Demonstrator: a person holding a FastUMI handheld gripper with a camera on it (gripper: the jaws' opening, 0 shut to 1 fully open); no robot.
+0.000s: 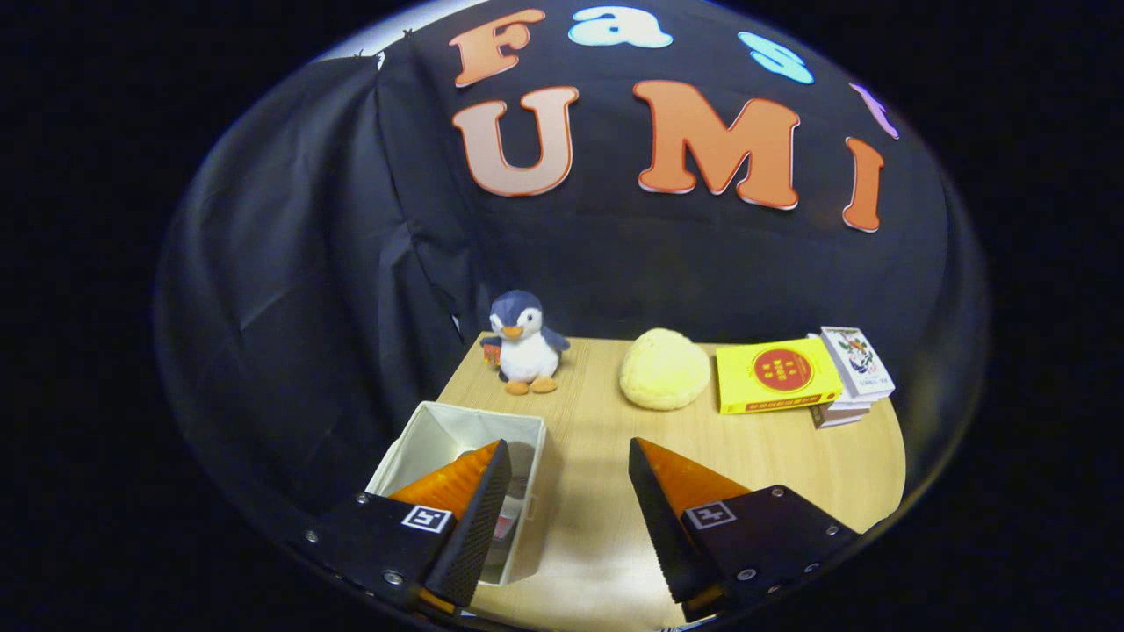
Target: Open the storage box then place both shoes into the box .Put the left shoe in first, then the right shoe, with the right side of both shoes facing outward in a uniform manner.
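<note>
A: Biggest first? Booth wall, black cloth, draped w/ folds behind and to the left of everything.

B: Then desk [606, 491], pale wood grain, bare patch just ahead of tool. Runs back to the cloth.

A: Storage box [457, 430]?

B: Pale fabric, square, already open on top, at the desk's near-left corner. Partly behind the left finger [479, 518]. Something inside w/ a bit of red, prob. a shoe, but too hidden to tell which or how many.

A: Tool [566, 518] state?

B: Spread wide apart, nothing between, nothing gripped. Held low and level over the desk, aimed just right of the box; looks like a free tool between steps, no load to carry.

A: Clutter at the back?

B: Stack of books [847, 386], yellow book [773, 376] on the left of it, far right. Yellow round cushion-like lump [664, 369] mid-back. Penguin plush [525, 344] upright, back-left, beyond the box. All well apart from the box, likely just bystanders, parked out of the working lane.

A: Shoes on the desk?

B: None spotted outside the box. Progress hard to call: box open, contents unclear.
</note>
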